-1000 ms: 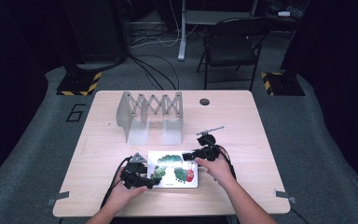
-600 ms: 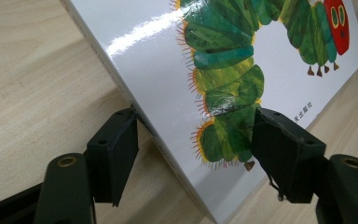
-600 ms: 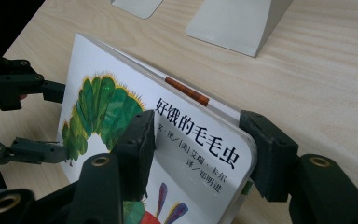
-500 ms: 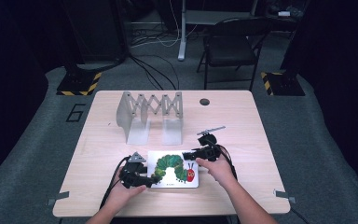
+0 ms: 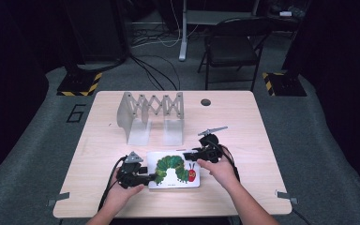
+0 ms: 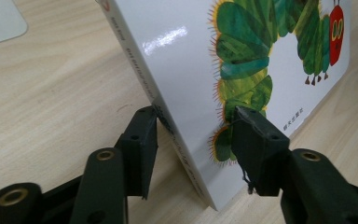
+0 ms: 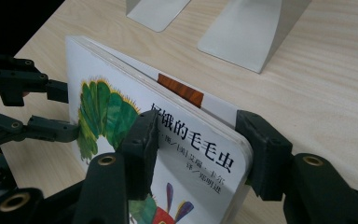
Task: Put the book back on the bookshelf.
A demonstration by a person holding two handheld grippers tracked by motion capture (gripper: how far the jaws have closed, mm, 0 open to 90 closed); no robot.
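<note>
Glossy white board covers mark the item in hand: a children's board book (image 5: 174,169) with a green caterpillar and red head on the front, lying near the front edge of the wooden table (image 5: 258,136), between the two hands.

The left gripper (image 5: 146,177) is clamped on the book's spine end; in the left gripper view one jaw sits on the cover over the caterpillar's tail and the other under the back board, with the spine (image 6: 168,126) running between them. The right gripper (image 5: 189,154) holds the opposite end, jaws closed across the thickness of the pages at the title corner. Judgement: gripping both short ends steadies the book and lets it be lifted or tipped level, probably toward the grey expanding book rack (image 5: 151,116) standing just beyond it.

Legible writing: the cover title reads 好饿的毛毛虫 (image 7: 192,140), with a smaller line beneath ending 译 that I cannot fully read. Spine lettering and the small print at the cover's lower edge (image 6: 294,119) are too blurred to read. A "6" (image 5: 76,113) is marked on the floor left of the table.
</note>
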